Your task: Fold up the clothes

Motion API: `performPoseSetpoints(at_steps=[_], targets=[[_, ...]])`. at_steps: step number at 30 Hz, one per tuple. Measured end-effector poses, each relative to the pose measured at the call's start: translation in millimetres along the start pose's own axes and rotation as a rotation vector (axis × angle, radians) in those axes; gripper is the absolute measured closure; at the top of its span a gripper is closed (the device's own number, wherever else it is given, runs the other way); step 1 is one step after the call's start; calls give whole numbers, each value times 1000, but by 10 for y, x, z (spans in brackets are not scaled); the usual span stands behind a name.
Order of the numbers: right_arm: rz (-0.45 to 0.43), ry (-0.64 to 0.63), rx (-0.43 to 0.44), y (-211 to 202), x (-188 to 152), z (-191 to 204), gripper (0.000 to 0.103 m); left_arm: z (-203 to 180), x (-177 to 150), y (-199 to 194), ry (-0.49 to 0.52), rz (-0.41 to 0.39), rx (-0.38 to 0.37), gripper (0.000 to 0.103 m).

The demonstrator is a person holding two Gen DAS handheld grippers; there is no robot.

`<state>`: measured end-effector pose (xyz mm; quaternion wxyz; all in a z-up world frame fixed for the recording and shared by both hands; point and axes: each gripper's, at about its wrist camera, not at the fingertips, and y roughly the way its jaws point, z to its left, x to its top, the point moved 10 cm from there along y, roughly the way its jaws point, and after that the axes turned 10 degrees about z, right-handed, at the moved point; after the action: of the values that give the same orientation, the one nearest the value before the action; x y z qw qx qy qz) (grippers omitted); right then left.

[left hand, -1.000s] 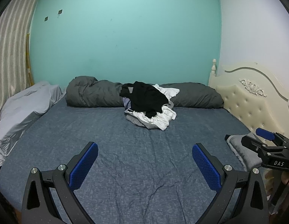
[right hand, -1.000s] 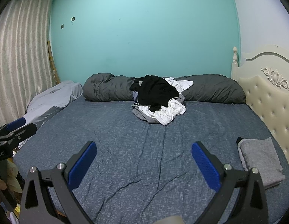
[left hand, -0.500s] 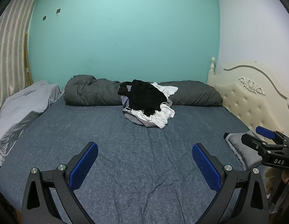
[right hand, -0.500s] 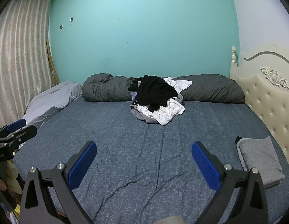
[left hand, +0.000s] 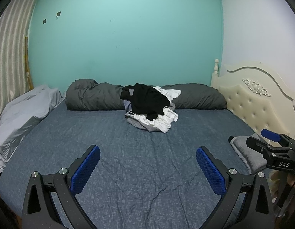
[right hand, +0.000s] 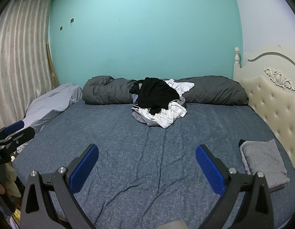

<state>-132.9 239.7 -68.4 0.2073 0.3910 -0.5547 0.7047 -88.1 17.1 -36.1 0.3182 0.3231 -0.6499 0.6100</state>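
Clothes pile [left hand: 151, 110] far beyond both splayed, empty hand-held grippers

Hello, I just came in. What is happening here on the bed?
A person holds a pair of tongs in each hand, getting ready to fold clothes. Both the left tongs and the right tongs are open and empty, above the blue sheet. A heap of clothes, black, white and grey, lies unfolded at the far side against the grey duvet. One folded grey piece already lies near the headboard.
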Motion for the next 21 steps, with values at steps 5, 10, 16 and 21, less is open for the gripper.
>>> performPoseSetpoints(at_steps=[5,10,16,21], targets=[[2,-1,-1,2,4,11,1,-10,26,3,1,1,-1,0],[3,-5,0,0,2,23,1,-14,24,-5,-4,-1,-4,0],[4,-7,-2,-1,7,40,1,-16,33,7,-4,-3,-5,0],[11,-5,0,30,-22,25,1,-12,14,14,-8,-3,-4,0]])
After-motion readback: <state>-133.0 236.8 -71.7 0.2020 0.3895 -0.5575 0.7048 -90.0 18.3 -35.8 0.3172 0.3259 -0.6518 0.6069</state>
